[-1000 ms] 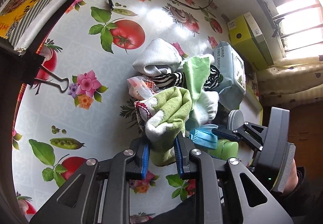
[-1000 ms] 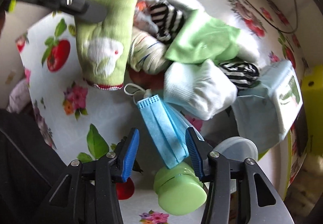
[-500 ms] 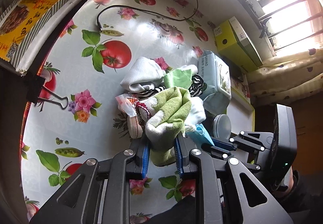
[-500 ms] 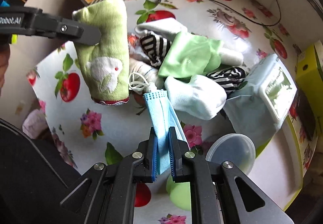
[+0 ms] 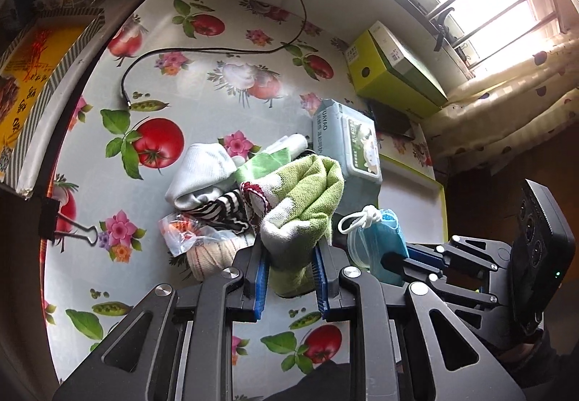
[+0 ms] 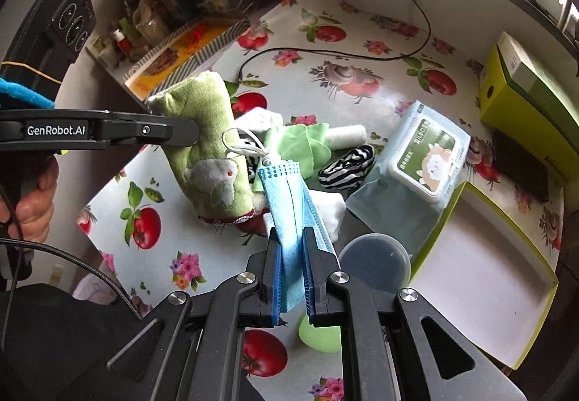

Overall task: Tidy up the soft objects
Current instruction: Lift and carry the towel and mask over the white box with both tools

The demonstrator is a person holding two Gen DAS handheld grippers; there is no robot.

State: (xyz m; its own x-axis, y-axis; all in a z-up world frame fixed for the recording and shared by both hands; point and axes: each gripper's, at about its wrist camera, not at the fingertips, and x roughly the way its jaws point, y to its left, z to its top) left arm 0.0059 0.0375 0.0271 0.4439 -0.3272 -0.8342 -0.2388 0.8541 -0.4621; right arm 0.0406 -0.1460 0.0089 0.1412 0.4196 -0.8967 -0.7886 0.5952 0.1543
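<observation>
While the left gripper (image 5: pixel 291 270) clamps its blue pads on a green terry towel (image 5: pixel 307 198) with a white rabbit patch, the right gripper (image 6: pixel 292 274) pinches a folded blue face mask (image 6: pixel 289 205) between nearly closed fingers. Both cloths hang clear above the tomato-and-flower oilcloth (image 5: pixel 163 82) covering the table. White lettering on the left gripper's side reads "GenRobot.AI" in the right wrist view, where a person's hand (image 6: pixel 34 205) grips its handle. The mask's white ear loops (image 6: pixel 242 147) bunch at its upper end.

Below them the pile of soft things remains on the table: a white sock (image 5: pixel 201 176), a light green cloth (image 6: pixel 302 144), a black-and-white striped piece (image 6: pixel 349 165) and a cream rolled cloth (image 5: pixel 213 256) beside a crinkled clear wrapper (image 5: pixel 181 232). Just beside the pile lies a pale blue wet-wipe pack (image 6: pixel 416 165); its side shows "UNIAO" or similar, hard to read, and its lid label carries a cartoon animal with small illegible characters. A yellow-green tray (image 6: pixel 481 278) sits near the pack, with a grey round lid (image 6: pixel 376 261) at its edge. A yellow-green carton (image 5: pixel 394 75) stands by the window, and a black cable (image 5: pixel 202 51) crosses the oilcloth.
</observation>
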